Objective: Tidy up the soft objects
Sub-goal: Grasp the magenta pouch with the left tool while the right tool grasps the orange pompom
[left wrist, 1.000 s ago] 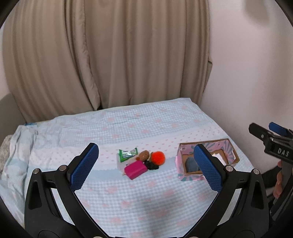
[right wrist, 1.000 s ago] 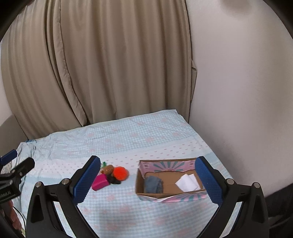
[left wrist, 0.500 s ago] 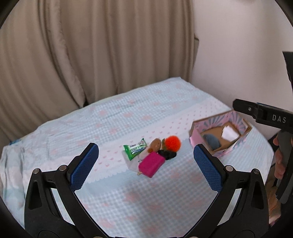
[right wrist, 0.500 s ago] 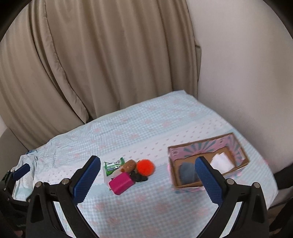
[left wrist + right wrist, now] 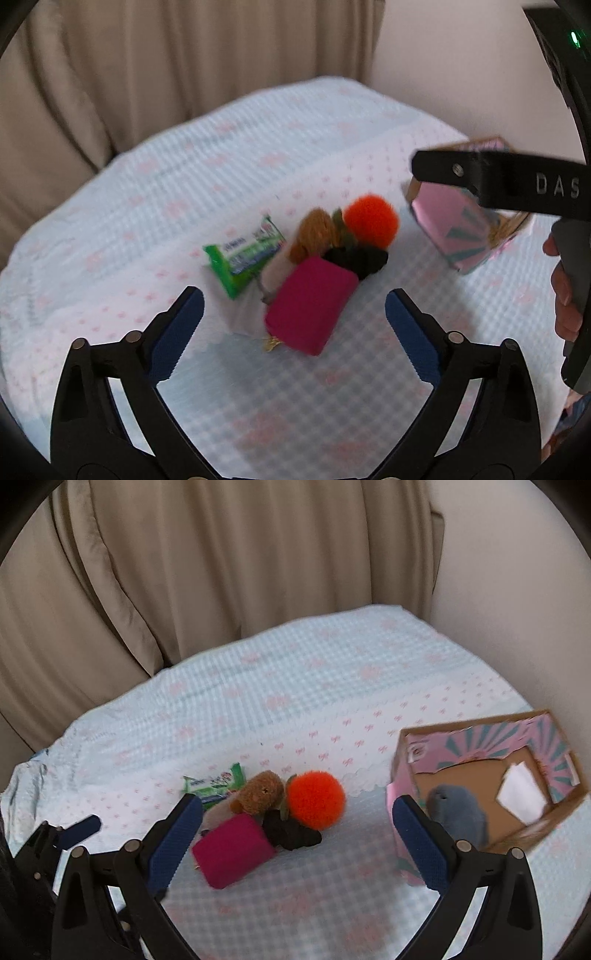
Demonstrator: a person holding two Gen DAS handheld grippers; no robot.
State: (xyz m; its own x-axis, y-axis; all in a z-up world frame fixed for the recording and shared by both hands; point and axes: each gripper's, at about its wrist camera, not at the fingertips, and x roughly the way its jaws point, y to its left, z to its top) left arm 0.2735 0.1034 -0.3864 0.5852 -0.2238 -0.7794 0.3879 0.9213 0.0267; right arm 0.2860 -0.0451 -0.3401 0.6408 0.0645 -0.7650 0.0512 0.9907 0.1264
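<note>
A small pile lies on the bed: a magenta block [image 5: 311, 303] [image 5: 232, 849], an orange pompom [image 5: 371, 221] [image 5: 315, 798], a brown plush [image 5: 316, 234] [image 5: 260, 792], a black soft thing [image 5: 356, 258] [image 5: 291, 834] and a green wipes pack [image 5: 245, 254] [image 5: 216, 784]. A pink cardboard box [image 5: 402, 812] [image 5: 448, 225] to the right holds a grey soft thing [image 5: 458, 814] and white paper [image 5: 521, 792]. My left gripper [image 5: 293, 332] is open, just short of the magenta block. My right gripper [image 5: 297, 843] is open, above the pile.
The bed has a light blue checked cover with pink bows [image 5: 295, 686]. Beige curtains [image 5: 184, 572] hang behind it and a pale wall [image 5: 517, 590] stands on the right. The right gripper's body [image 5: 517, 181] crosses the left wrist view in front of the box.
Both grippers have moved down and closer to the pile. The objects now look larger. Nothing was taken hold of.
</note>
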